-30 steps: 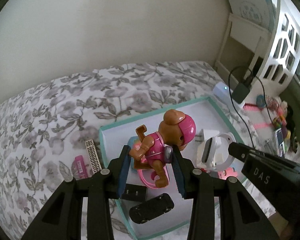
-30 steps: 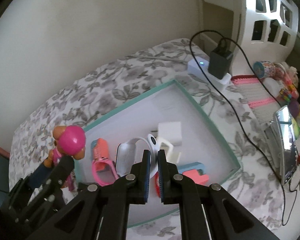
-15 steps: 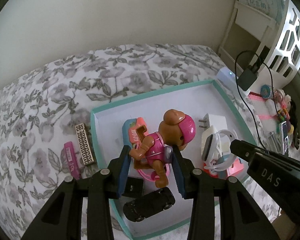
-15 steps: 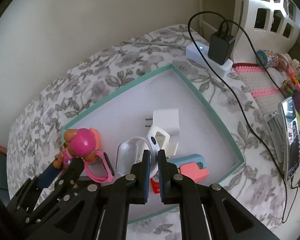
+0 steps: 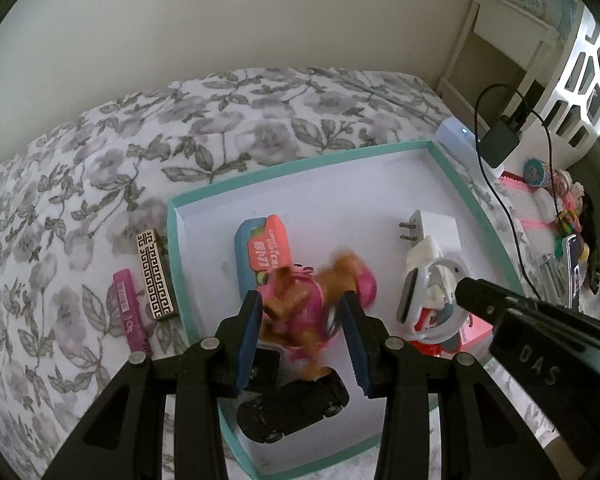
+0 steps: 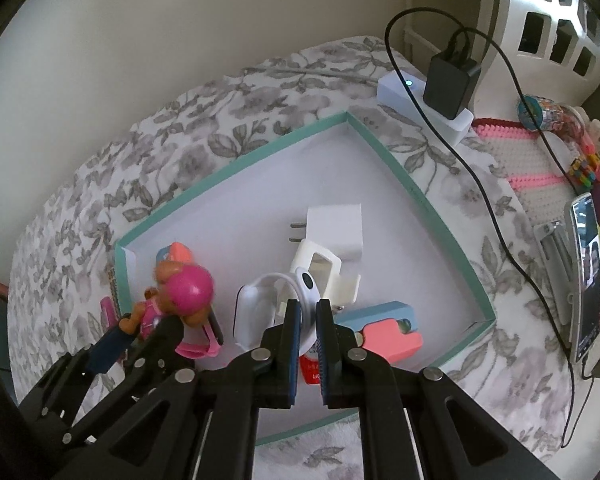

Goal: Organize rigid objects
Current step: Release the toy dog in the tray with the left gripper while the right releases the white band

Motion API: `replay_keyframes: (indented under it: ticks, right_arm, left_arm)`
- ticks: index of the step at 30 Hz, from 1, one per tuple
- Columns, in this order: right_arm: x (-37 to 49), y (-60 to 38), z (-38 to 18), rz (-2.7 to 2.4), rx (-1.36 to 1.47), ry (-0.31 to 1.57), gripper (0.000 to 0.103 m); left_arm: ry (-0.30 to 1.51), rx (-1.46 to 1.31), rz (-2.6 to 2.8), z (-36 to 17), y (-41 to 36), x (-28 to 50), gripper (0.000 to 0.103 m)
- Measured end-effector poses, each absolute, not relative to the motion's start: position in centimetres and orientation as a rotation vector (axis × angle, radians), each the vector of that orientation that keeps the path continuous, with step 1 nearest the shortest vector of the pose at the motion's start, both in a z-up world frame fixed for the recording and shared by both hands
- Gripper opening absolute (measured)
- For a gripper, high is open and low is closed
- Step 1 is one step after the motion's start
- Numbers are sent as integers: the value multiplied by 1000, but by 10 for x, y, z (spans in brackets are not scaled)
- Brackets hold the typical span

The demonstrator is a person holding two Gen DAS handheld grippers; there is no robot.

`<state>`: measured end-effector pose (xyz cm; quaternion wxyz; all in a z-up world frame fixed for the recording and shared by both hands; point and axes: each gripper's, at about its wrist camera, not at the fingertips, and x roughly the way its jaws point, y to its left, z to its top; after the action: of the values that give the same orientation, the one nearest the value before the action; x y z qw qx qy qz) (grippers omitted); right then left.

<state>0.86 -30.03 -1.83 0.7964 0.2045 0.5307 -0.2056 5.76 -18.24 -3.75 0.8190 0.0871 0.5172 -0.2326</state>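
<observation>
A pink and brown pup figure (image 5: pixel 300 304), blurred and tipped over to the right, sits between the blue pads of my left gripper (image 5: pixel 302 308), which is shut on it. It hangs low over the near left part of the teal-rimmed white tray (image 5: pixel 300 160), just above a black toy car (image 5: pixel 296 408). In the right wrist view the figure (image 6: pixel 180 296) shows its pink helmet beside the left gripper (image 6: pixel 148 328). My right gripper (image 6: pixel 308 312) is shut on nothing, low over a white smartwatch (image 6: pixel 268 304).
In the tray lie a blue and coral case (image 5: pixel 266 248) and a white plug (image 6: pixel 332 228). A pink tube (image 5: pixel 130 312) and a patterned bar (image 5: pixel 156 276) lie on the floral bedspread left of it. A power strip (image 6: pixel 420 92), cable and phone (image 6: pixel 588 272) are at right.
Both grippers have sunk closer to the tray. The pup figure has tipped over in the left grip and is now blurred. The right jaws stay together.
</observation>
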Motion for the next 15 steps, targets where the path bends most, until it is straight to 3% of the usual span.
replay_keyframes:
  ticks: [15]
  right_arm:
    - [10,-298,-17,-445,419,1147,11]
  left_arm:
    - [1109,161,-488,-33,-178,60,42]
